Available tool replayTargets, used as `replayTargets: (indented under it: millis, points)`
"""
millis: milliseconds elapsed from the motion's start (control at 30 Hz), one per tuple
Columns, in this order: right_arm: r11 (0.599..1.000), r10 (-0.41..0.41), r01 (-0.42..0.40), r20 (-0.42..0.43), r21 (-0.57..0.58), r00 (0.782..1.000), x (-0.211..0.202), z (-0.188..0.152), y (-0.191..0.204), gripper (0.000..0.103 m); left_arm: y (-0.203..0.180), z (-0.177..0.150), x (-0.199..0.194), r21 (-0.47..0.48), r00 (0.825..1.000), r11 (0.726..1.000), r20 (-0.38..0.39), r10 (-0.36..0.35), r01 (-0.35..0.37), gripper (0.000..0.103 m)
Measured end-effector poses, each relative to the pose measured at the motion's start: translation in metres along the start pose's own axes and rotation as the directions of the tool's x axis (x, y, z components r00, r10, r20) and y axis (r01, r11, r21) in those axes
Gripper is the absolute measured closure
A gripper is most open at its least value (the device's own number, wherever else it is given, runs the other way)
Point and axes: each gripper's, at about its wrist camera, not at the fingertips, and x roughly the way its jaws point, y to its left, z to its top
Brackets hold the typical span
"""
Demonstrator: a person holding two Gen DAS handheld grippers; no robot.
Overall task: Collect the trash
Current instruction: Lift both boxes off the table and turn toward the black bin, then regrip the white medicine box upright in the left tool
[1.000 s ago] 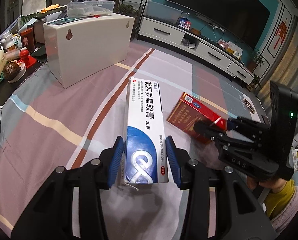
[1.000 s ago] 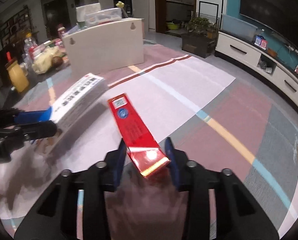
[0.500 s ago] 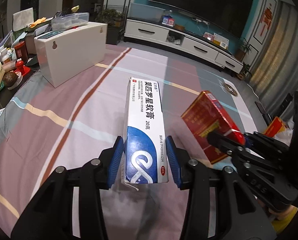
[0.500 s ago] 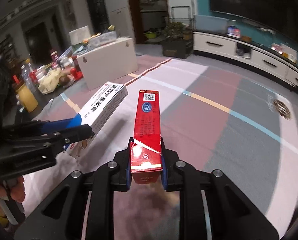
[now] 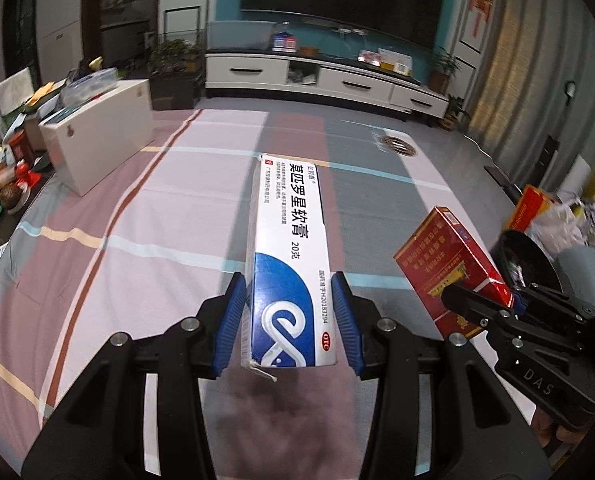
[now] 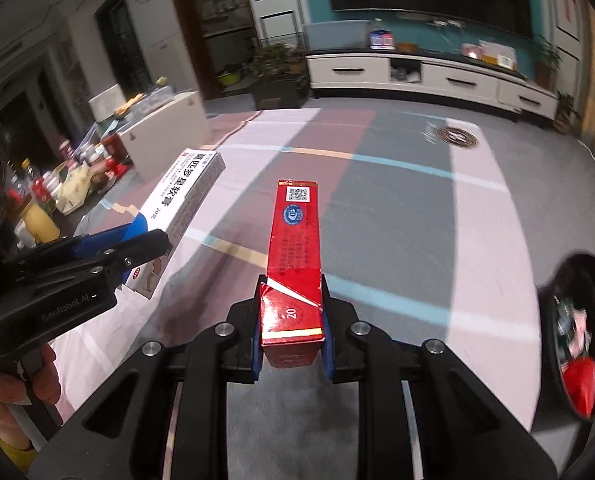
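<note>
Nearest us, our left claw (image 5: 293, 316) clamps the blue end of the white ointment box (image 5: 289, 248), held above the striped cloth of the desk (image 5: 137, 208); our right claw (image 6: 291, 332) pinches the torn end of the red cigarette box (image 6: 295, 240), also lifted. Only the right view shows the QR code on the red box's top and the dark bin (image 6: 577, 336) with red scraps at the desk's right edge; the left view shows that bin (image 5: 529, 256) beside a pale bag (image 5: 557, 224). Ahead the cloth lies bare up to its far edge. On the left stands a white cabinet (image 5: 101, 132) among bottles and clutter (image 6: 45, 196); beyond, a TV console (image 5: 325, 80).
</note>
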Motion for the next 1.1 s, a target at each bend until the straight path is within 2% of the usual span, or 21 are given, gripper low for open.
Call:
replayTargets:
  millis: [567,1000,1100]
  points:
    - [0.985,-0.070,0.051,0.111,0.166,0.991,-0.078,-0.029,-0.060,0.080,-0.089,-0.003,-0.023,0.186,0.997,0.980,0.019,-0.074,0.069,0.057]
    - [0.950,-0.156,0.103,0.163,0.296,0.974,-0.114,-0.050,-0.119,0.080,-0.158,0.001,-0.020,0.312,0.991,0.942,0.011,-0.132,0.122,0.058]
    - [0.941,-0.172,0.112,0.165,0.320,0.971,-0.119,-0.056,-0.130,0.080,-0.174,0.002,-0.018,0.338,0.989,0.931,0.008,-0.149,0.137,0.063]
